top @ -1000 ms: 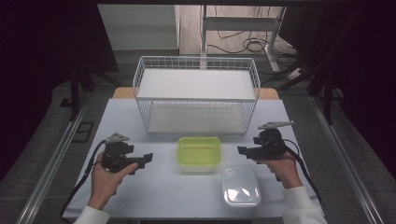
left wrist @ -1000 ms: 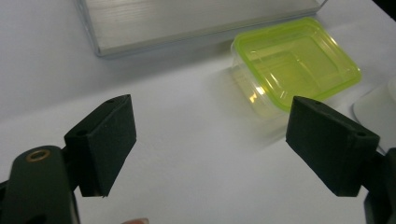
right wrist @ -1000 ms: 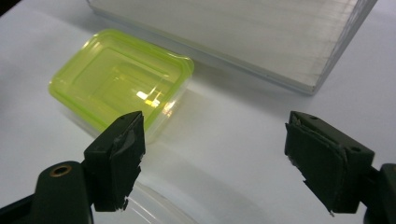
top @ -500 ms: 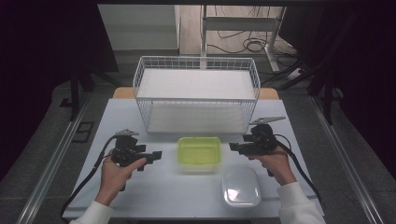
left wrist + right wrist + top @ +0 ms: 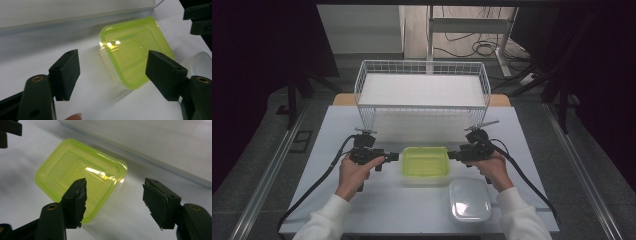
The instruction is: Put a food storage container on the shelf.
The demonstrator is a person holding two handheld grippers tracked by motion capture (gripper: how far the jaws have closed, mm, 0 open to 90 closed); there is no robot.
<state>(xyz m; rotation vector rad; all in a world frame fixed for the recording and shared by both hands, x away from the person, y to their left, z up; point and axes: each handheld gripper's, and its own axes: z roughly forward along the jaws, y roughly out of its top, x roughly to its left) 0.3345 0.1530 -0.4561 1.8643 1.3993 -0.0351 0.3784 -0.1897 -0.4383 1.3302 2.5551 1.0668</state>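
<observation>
Left tool (image 5: 396, 156), right tool (image 5: 451, 155) gaping, flanking green container (image 5: 425, 163).

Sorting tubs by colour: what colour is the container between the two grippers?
Translucent yellow-green container, clearest in the left gripper view.

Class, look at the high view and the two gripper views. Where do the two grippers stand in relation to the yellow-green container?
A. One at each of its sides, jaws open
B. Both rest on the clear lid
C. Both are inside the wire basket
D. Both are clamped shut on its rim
A: the left gripper and right gripper flank the yellow-green container, and each gripper view shows its jaws spread apart, holding nothing.
</observation>
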